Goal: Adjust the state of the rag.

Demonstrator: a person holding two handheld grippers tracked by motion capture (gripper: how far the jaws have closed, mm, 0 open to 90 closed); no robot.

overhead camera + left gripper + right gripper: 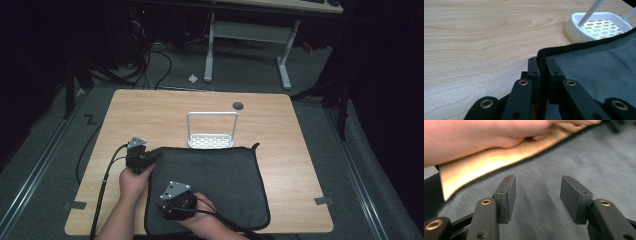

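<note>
A dark grey towel (215, 185) with black edging lies flat on the near half of the wooden table (150, 115). My left gripper (156, 155) is at the towel's far-left corner. In the left gripper view its jaws (542, 65) are shut on the towel's black hem (564, 48). My right gripper (164, 210) hovers low over the near-left part of the towel. In the right gripper view it is open (537, 195), with nothing but grey cloth (579, 155) beneath the gap. The person's left forearm (474, 137) crosses just beyond it.
A white perforated rack (212, 142) with a tall loop handle stands just past the towel's far edge, close to the left gripper's corner (576, 30). A dark round hole (238, 105) sits near the table's back edge. A white-legged desk (285, 65) stands behind.
</note>
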